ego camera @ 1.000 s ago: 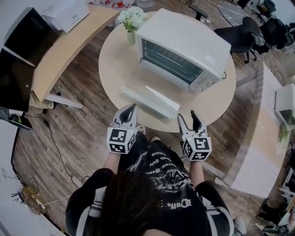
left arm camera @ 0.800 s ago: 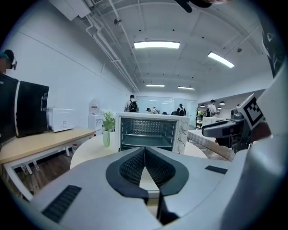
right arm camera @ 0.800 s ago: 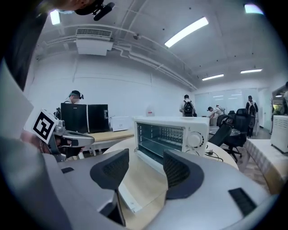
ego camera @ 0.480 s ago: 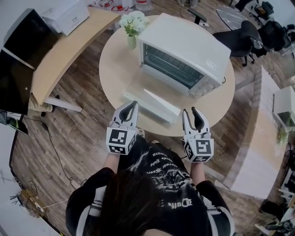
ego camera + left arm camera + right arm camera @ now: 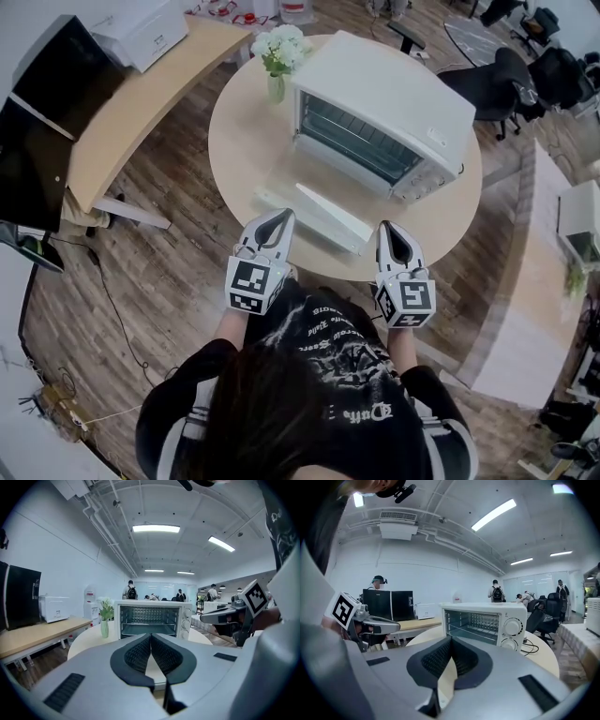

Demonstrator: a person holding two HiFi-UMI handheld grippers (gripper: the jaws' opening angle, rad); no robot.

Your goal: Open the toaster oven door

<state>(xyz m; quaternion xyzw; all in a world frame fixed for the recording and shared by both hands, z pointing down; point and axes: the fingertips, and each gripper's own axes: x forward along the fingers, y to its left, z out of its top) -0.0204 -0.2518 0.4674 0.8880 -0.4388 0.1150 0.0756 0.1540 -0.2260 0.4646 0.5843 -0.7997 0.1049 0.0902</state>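
Note:
The white toaster oven (image 5: 384, 112) stands on the round table (image 5: 244, 141) with its door (image 5: 323, 214) folded down flat in front of it, and the wire rack inside shows. My left gripper (image 5: 284, 217) hovers at the table's near edge, just short of the door's left end, shut and empty. My right gripper (image 5: 389, 230) is to the right of the door's handle edge, also shut with nothing between its pads. In the left gripper view the oven (image 5: 150, 618) lies straight ahead beyond the closed gripper (image 5: 151, 637). In the right gripper view the oven (image 5: 483, 623) is ahead of that closed gripper (image 5: 451, 641).
A glass vase of white flowers (image 5: 277, 56) stands on the table left of the oven. A curved wooden desk (image 5: 122, 103) with a white appliance and a black screen (image 5: 37, 103) is at the left. Office chairs (image 5: 497, 75) and another table (image 5: 525, 309) are to the right.
The right gripper's jaws have gone from wide apart to shut, with nothing in them. Both grippers have edged slightly forward toward the table edge. The oven door stays down.

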